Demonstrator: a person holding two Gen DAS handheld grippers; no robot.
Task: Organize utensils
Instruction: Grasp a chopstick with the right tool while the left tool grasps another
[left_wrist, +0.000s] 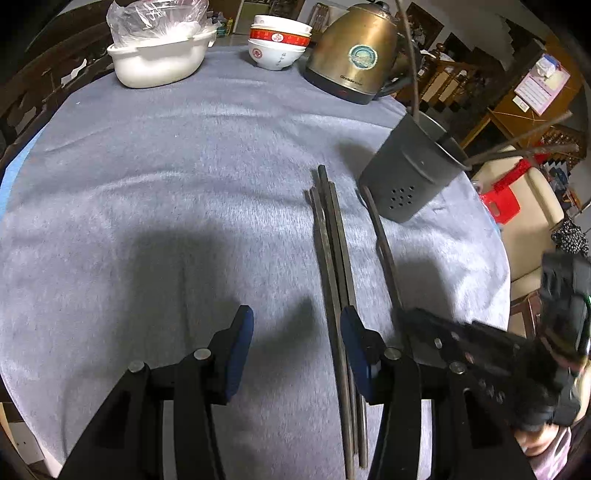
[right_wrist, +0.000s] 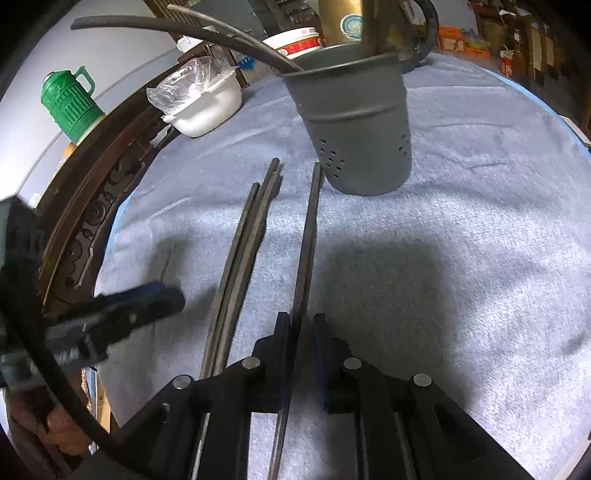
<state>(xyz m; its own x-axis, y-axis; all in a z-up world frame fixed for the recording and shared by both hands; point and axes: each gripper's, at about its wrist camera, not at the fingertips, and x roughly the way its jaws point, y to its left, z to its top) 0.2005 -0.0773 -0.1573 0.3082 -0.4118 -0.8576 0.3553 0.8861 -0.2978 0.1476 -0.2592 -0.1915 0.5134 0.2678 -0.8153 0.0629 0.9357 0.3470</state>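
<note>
a grey holder (right_wrist: 354, 122) stands toward the far right edge of the cloth-covered table (left_wrist: 166, 177), already bristling with several chopsticks. four more lie flat on the cloth in front of it. my right gripper (right_wrist: 302, 325) is clenched around a single chopstick (right_wrist: 308, 236), which lies alone with its tip just beside the holder's base. my left gripper (left_wrist: 295, 325) hangs released beside a bundle of three chopsticks (left_wrist: 332, 251). i judge the job roughly half done.

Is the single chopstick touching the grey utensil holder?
Cannot tell. In the right wrist view the single chopstick ends right at the grey utensil holder; neither view shows contact or a gap plainly.
</note>
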